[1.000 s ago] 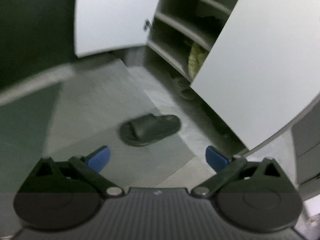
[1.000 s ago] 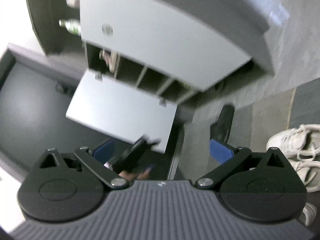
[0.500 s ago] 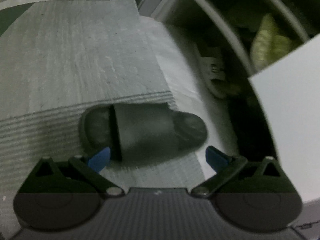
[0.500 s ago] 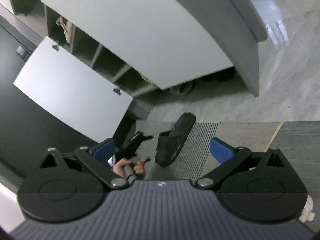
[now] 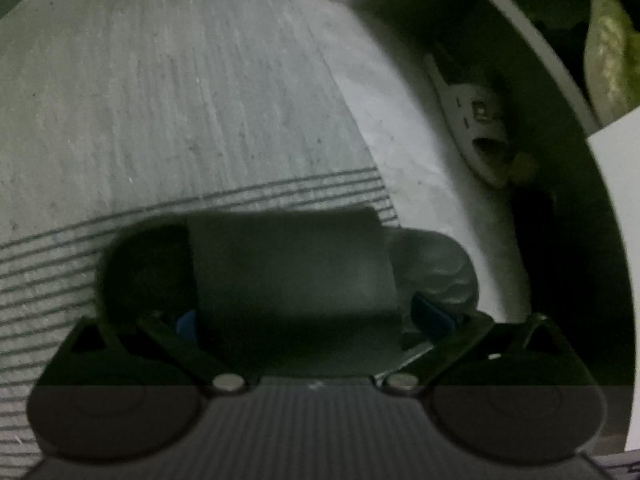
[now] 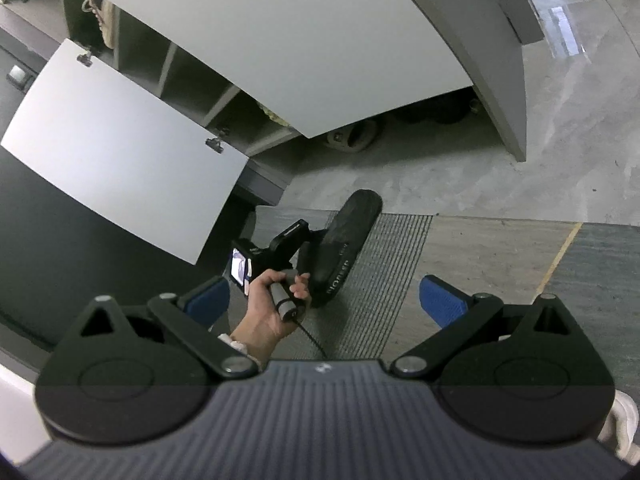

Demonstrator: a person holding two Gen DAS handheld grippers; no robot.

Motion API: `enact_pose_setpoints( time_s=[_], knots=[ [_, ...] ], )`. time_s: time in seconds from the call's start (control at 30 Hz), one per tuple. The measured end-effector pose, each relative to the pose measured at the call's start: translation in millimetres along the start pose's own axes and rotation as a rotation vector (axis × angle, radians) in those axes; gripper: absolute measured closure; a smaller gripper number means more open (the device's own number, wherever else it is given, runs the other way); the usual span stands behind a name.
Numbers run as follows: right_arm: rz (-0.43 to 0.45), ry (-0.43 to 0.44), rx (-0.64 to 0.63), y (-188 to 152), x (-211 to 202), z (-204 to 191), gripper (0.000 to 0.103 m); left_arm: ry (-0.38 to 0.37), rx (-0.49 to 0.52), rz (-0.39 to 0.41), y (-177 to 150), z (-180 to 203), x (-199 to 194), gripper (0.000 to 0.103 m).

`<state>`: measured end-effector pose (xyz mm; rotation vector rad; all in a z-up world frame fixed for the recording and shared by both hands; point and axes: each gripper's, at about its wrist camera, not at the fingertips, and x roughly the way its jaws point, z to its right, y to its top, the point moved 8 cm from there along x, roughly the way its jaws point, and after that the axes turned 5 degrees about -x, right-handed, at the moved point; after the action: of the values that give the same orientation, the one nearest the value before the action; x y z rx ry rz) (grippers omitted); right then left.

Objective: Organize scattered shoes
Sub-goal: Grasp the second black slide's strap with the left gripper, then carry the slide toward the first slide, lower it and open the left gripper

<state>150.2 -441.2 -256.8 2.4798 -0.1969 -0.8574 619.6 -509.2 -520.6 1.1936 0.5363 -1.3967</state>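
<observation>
Left tool (image 5: 308,316): its 2 blue pads straddle the strap of a dark slipper (image 5: 288,276), 1 pad at each side of the strap; whether the pads press on it cannot be told from the dim left wrist view.
Dark slipper: lies crosswise right in front of the left tool, heel end to the tool's left and toe end to its right, on the striped edge of a grey mat (image 5: 168,92). In the right wrist view the same slipper (image 6: 344,244) appears tilted up on its side, sole showing, beside the left tool (image 6: 288,240).
Left hand (image 6: 272,304): wrapped round the left tool's handle, a cable trailing from it.
Right tool (image 6: 324,300): released, its 2 blue pads wide apart, nothing between them, held well above the floor and looking down on the left hand.
Ahead of the left tool, to its right: a pale sandal (image 5: 476,136) on the floor under the cabinet's bottom shelf.
Cabinet (image 6: 280,40): beyond the right tool, 2 white doors swung open, shelves showing between them; a light shoe (image 6: 352,136) sits under its lower edge.
By the right tool's right-hand edge: part of a white sneaker (image 6: 620,428).
</observation>
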Motion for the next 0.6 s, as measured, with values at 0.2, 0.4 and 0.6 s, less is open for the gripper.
enact_pose_setpoints(
  time_s=[0.2,0.4,0.6],
  knots=[
    [0.010,0.006,0.014,-3.2,-1.8,-3.4,0.000,0.022,-0.107,0.010,2.9,-19.8,-20.3,0.014],
    [-0.015,0.056,0.019,-17.8,0.1,-22.6,0.000,0.028,-0.239,-0.004,23.0,-79.7,-55.7,0.014],
    [-0.081,0.132,0.019,-39.8,-0.6,-50.0,0.000,0.089,-0.252,0.069,52.5,-166.4,-135.0,0.014]
  ],
)
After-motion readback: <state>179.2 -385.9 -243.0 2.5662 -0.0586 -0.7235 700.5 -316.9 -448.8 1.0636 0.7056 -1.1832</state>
